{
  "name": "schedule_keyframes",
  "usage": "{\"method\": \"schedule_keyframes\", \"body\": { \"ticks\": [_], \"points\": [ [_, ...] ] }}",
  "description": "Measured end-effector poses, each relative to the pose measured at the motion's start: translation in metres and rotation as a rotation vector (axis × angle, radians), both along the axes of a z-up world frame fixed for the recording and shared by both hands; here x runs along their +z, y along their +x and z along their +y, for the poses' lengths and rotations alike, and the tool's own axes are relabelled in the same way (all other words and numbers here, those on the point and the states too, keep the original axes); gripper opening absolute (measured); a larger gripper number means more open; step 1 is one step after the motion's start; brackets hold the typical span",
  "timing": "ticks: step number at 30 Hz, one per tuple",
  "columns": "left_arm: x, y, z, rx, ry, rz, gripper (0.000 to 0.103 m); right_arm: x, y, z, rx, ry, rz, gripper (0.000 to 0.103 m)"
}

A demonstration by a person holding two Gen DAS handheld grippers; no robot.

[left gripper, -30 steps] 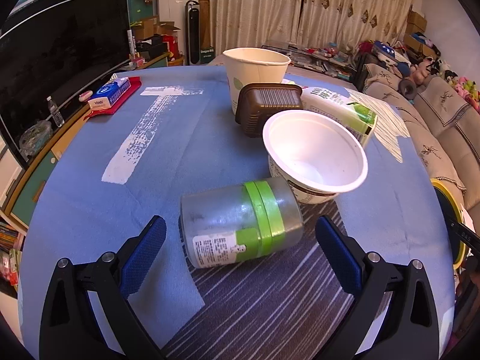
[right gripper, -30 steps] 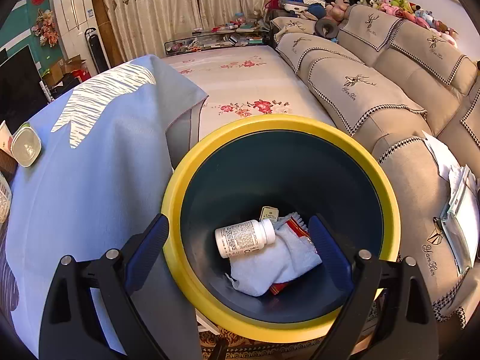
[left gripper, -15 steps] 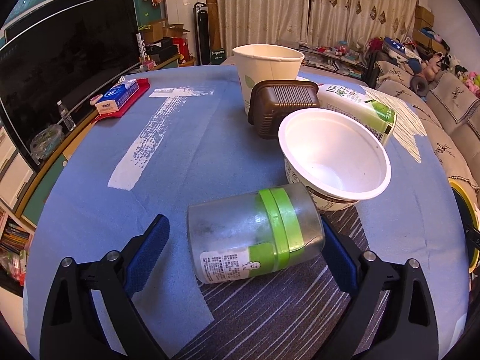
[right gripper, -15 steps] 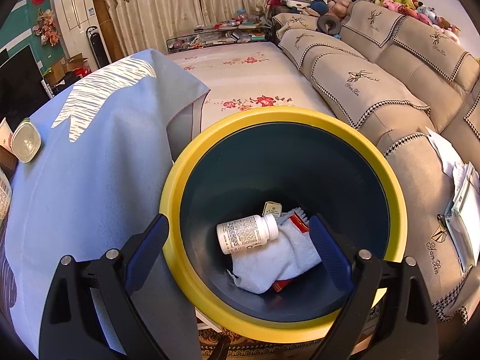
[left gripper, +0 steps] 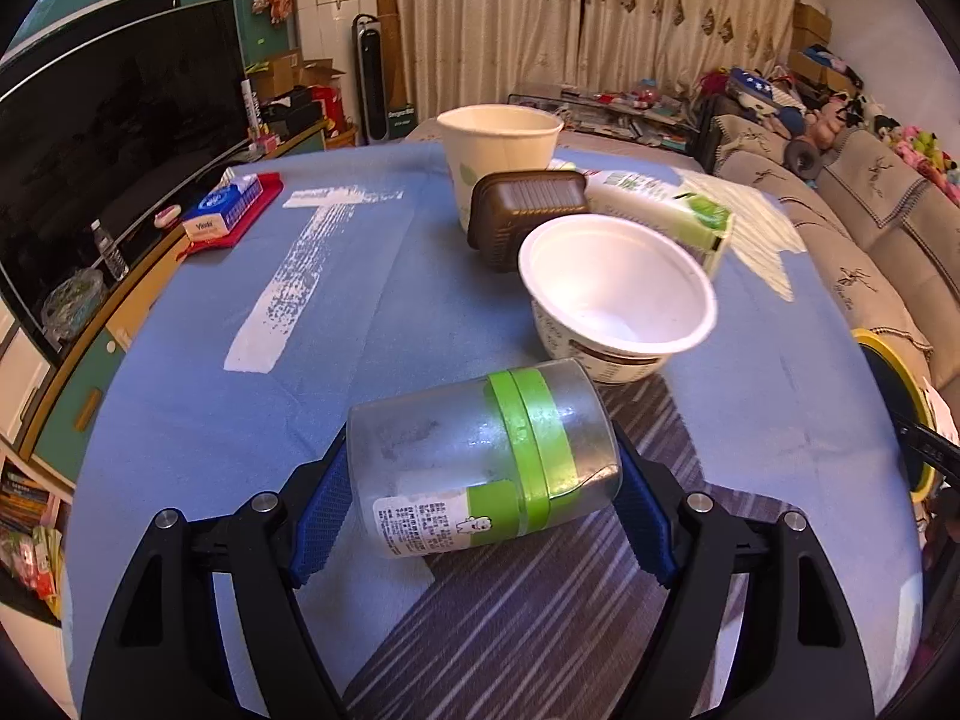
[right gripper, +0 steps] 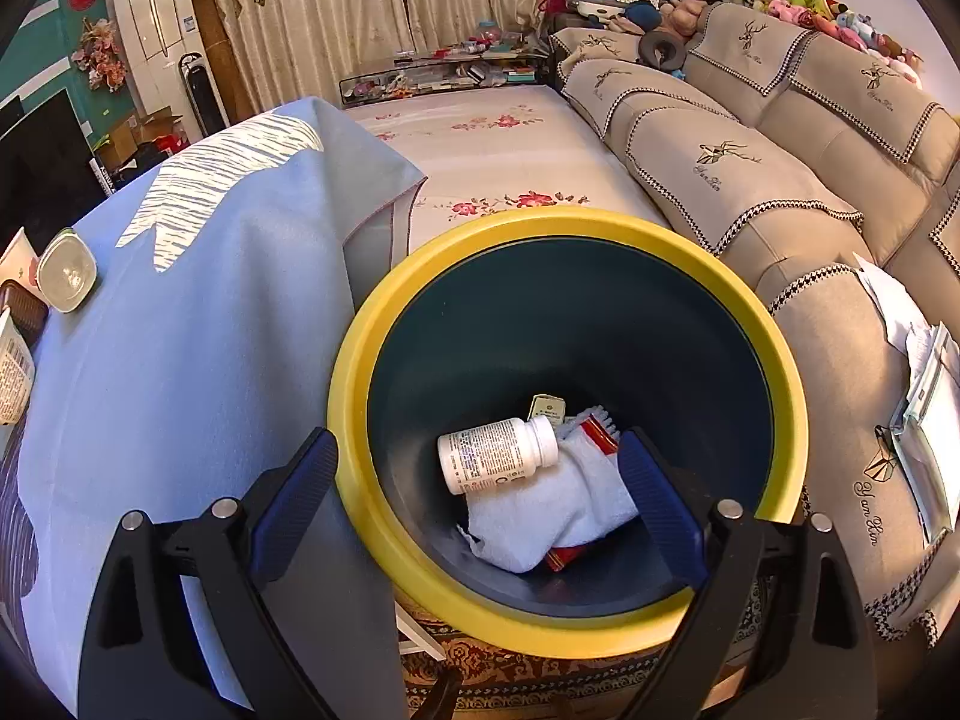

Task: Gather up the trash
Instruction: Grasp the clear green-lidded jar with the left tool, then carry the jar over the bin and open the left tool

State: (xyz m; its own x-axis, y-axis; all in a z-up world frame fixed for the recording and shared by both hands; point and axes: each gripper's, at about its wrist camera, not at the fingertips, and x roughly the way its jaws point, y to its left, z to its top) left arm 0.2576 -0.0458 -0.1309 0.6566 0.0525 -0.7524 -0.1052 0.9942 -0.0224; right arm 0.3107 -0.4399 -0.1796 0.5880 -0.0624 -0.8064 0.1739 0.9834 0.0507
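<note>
The yellow-rimmed bin (right gripper: 558,420) stands just beside the counter (left gripper: 360,312), the right gripper (right gripper: 474,501) hovering wide and empty above it. On the counter the clear jar (left gripper: 480,456) lies on its side between the left gripper (left gripper: 477,519) fingers, which flank its ends; squeeze evenly, since its smooth ends may slip. Whether the pads truly touch is hard to tell; the jar's underside is hidden.

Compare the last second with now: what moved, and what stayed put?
The left gripper advanced and closed its pads on the ends of the lying plastic jar. The white bowl, paper cup and brown tray kept their places. The right gripper stays open over the bin, whose contents are unchanged.
</note>
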Motion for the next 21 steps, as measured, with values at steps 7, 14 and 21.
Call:
{"method": "schedule_keyframes", "body": {
  "ticks": [7, 14, 21],
  "points": [
    [0.036, -0.021, -0.044, -0.17, -0.018, -0.056, 0.077, 0.01, -0.02, -0.006, -0.017, -0.009, -0.029, 0.089],
    [0.049, -0.01, -0.132, -0.395, -0.024, -0.055, 0.077, 0.029, -0.05, -0.029, -0.079, -0.054, -0.081, 0.089],
    [0.05, 0.019, -0.236, -0.613, -0.032, -0.007, 0.077, 0.035, -0.081, -0.069, -0.172, -0.049, -0.091, 0.091]
  ]
}}
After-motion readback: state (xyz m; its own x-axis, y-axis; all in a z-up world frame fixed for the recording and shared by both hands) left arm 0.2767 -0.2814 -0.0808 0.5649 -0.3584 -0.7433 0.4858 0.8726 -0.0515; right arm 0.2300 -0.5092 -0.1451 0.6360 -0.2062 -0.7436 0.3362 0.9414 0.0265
